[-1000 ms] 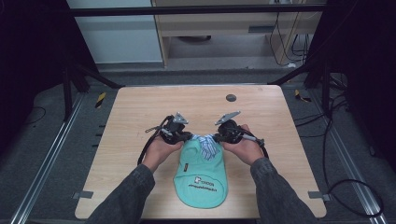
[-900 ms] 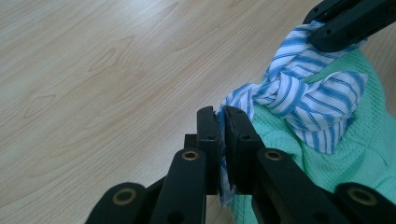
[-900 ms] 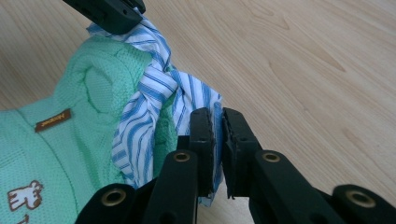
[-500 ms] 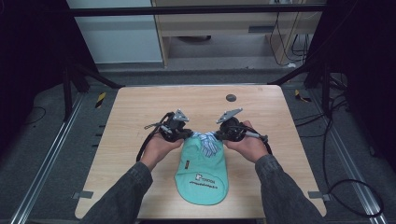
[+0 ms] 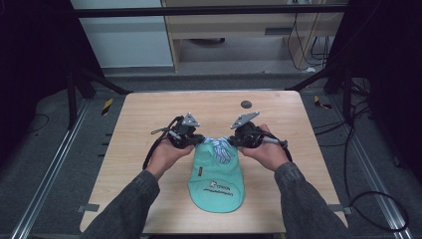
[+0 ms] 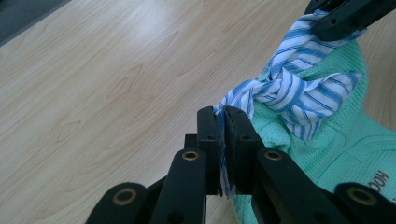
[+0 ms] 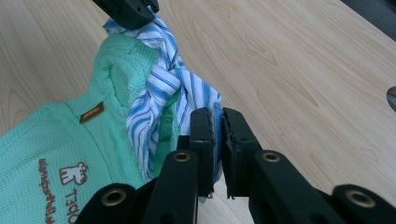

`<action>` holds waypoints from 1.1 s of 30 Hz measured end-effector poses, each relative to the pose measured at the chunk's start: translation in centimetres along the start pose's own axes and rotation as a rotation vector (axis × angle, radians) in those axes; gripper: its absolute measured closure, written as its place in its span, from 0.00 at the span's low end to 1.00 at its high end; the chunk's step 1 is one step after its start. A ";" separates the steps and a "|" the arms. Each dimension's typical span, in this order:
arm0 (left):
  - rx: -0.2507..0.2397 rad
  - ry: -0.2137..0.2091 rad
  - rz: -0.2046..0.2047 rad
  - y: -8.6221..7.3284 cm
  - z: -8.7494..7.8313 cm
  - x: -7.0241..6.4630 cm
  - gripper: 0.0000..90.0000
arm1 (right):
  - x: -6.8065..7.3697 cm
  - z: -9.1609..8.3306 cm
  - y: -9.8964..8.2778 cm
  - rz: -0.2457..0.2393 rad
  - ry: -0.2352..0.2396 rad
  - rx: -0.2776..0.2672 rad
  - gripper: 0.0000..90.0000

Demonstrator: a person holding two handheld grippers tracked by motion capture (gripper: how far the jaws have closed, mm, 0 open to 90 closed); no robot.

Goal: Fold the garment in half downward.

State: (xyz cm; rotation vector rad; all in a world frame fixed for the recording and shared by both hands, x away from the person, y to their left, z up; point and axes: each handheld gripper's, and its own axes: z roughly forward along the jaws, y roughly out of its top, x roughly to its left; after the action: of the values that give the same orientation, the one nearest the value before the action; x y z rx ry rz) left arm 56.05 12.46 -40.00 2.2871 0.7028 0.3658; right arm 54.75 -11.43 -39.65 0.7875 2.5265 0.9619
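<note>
With the mint-green bib (image 5: 217, 179) laid flat near the table's (image 5: 139, 124) front edge and each striped tie (image 6: 289, 88) end clamped in the left gripper (image 6: 223, 122) and right gripper (image 7: 214, 122), the apparently half-formed knot should be drawn apart evenly and low.

High view: fixed above my side, facing forward and down, far enough to take in the whole table (image 5: 149, 114) and floor beyond. Left gripper view: rides my left gripper (image 6: 223, 122), close above the wood, looking along its jaws. Right gripper view: likewise on my right gripper (image 7: 217, 122). All three share the striped tie (image 5: 221, 148) (image 6: 292, 88) (image 7: 163, 93) and green cloth (image 5: 219, 181) (image 6: 345, 140) (image 7: 56, 140).
</note>
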 end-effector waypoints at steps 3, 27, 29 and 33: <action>-0.002 0.008 0.011 0.3 -0.2 0.0 0.95 | 0.0 -0.2 0.2 -0.006 -0.008 -0.007 0.93; -0.016 0.039 0.050 2.2 -1.7 0.4 0.95 | -0.5 -1.6 2.0 -0.043 -0.040 -0.015 0.93; -0.017 0.040 0.054 2.4 -1.8 0.4 0.95 | -0.5 -1.7 2.0 -0.045 -0.041 -0.015 0.93; -0.021 0.038 0.057 2.6 -1.9 0.4 0.95 | -0.7 -1.8 2.1 -0.047 -0.046 -0.017 0.93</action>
State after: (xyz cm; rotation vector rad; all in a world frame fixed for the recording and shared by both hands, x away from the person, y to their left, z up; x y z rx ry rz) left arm 56.48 12.16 -36.83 2.2894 0.6509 0.4426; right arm 55.24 -11.49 -36.83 0.7335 2.4827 0.9382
